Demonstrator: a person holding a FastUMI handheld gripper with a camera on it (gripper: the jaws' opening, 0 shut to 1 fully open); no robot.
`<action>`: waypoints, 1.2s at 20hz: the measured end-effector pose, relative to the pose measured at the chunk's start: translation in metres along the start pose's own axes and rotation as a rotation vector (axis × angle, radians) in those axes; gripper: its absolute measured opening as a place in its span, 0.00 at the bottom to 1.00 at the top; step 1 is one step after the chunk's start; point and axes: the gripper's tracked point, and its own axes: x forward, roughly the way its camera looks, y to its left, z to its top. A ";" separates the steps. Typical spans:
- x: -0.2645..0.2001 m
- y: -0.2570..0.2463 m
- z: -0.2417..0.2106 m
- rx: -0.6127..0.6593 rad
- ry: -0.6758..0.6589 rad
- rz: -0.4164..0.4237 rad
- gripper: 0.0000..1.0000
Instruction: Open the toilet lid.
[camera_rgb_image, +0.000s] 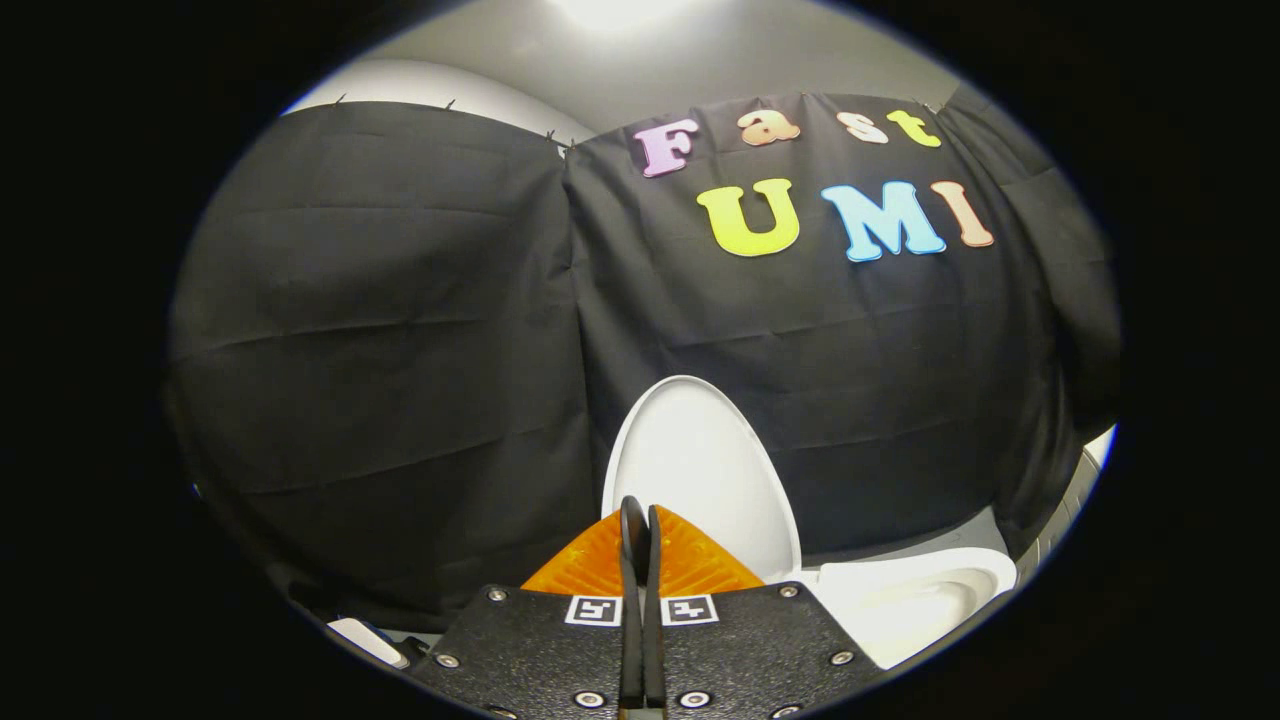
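While the toilet lid (700, 470) stands raised, its white oval face turned toward the camera and leaning back against the black cloth wall (400, 330) of the booth, the gripper (640, 520) sits low in front of it with its two fingers brought together. The fingers (632, 540) rise side by side as two thin upright strips, touching or very nearly so along their length, and nothing is caught between them. Their tips overlap the lower part of the lid in the view, but whether they touch the lid cannot be told. Behind the fingers, two ribbed wedge-shaped pads fan out to either side, and below those lies the gripper's dark speckled mounting plate (560, 650), fixed with screws and carrying two small square markers, one on each side of the fingers.

To the right of the lid, beyond the plate, the white toilet bowl (920, 600) lies uncovered, its rim curving away and its hollow in shade. A strip of grey floor (940, 535) shows between the bowl and the foot of the cloth. Above the cloth, a pale wall (640, 60) carries a bright patch of light at its top. Low down to the left of the plate, a small white object (365, 640) peeks out, too little of it visible to name.
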 end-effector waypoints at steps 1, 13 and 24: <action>0.002 0.003 0.000 -0.002 0.000 0.009 0.00; -0.012 -0.012 0.008 -0.172 -0.064 0.061 0.80; -0.089 -0.070 0.035 -0.145 -0.058 -0.085 0.96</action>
